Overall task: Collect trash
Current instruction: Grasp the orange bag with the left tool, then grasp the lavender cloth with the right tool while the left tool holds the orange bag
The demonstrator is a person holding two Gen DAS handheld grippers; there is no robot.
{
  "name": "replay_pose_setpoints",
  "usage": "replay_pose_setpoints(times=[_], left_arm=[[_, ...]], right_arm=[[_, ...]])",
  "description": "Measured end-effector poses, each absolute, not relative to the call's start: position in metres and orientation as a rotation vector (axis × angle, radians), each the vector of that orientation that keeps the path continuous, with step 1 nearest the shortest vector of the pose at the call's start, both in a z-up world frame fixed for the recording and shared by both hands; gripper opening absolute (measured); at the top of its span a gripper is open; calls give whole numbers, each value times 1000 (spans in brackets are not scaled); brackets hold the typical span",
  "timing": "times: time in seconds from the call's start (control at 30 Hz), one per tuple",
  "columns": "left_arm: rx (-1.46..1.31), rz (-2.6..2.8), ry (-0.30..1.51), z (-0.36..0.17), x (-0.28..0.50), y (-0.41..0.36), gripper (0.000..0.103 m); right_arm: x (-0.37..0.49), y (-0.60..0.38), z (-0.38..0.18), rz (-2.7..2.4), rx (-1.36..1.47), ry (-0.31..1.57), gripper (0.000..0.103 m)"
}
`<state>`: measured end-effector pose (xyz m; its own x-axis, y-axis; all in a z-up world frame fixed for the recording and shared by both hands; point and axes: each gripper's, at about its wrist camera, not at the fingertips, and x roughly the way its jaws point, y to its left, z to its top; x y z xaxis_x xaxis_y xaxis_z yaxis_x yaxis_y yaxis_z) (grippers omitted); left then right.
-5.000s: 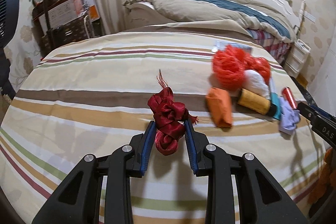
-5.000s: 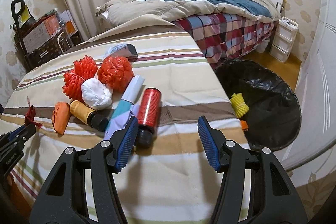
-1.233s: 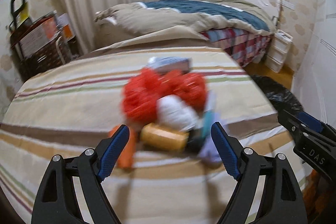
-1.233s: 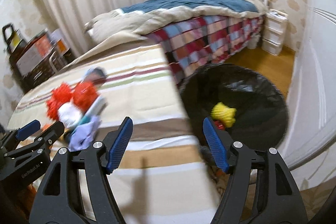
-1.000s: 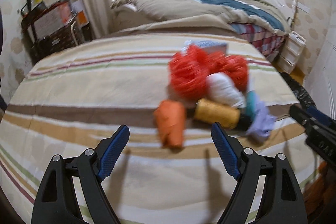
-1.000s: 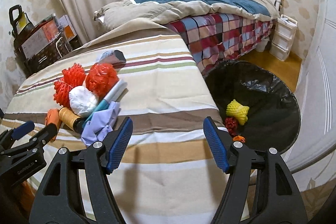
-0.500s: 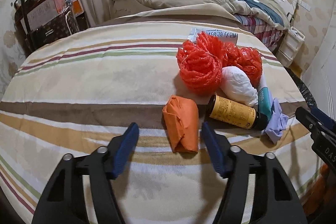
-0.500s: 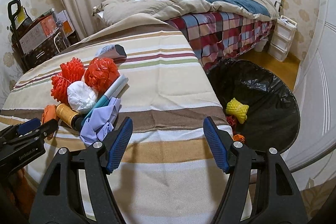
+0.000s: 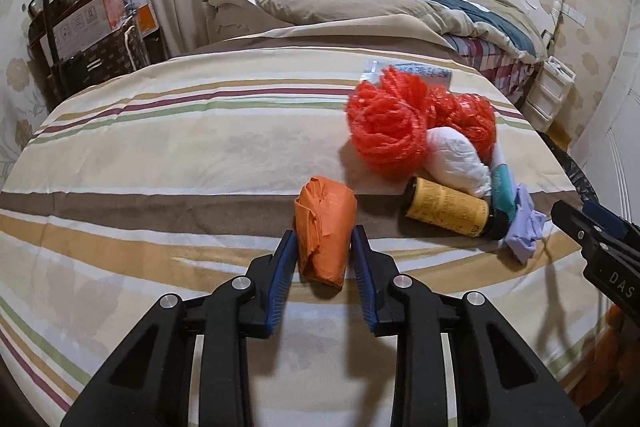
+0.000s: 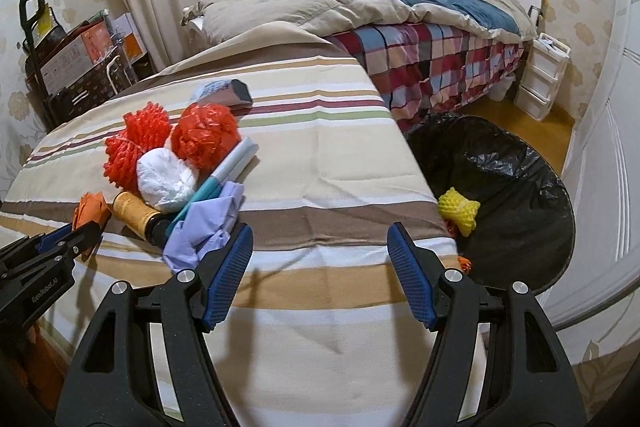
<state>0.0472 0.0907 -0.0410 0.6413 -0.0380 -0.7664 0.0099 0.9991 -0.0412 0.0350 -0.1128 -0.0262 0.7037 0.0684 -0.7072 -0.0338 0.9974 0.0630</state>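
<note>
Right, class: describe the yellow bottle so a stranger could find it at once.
On the striped bedspread, find the trash pile. The yellow bottle lies on its side at the pile's near edge, below the white wad. It alone is a cylinder with a black cap.

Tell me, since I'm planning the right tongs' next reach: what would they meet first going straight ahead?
Probably only the bare striped bedspread; nothing lies between the open right tongs, though depth is uncertain.

i saw warm, even indoor light; both views sharp, no motion blur. soft gripper shadows fell on striped bedspread (image 9: 200, 155). fisheye bent edges, corners vignetted black.
</note>
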Motion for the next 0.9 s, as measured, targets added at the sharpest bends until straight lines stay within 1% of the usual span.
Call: replay_pose_setpoints(times=[0.2, 0.4, 0.7, 0.9], left_arm=[[-59, 12, 873, -41, 45, 111, 31], [-86, 50, 872, -41, 42, 130, 31], [-98, 59, 870, -41, 40, 139, 31], [-101, 59, 872, -41, 40, 139, 31]], right_arm=[[30, -99, -25, 89, 29, 785, 68], [23, -83, -24, 139, 12, 782, 71], [31, -59, -29, 154, -42, 825, 71], [35, -76, -32, 114, 36, 850, 71]])
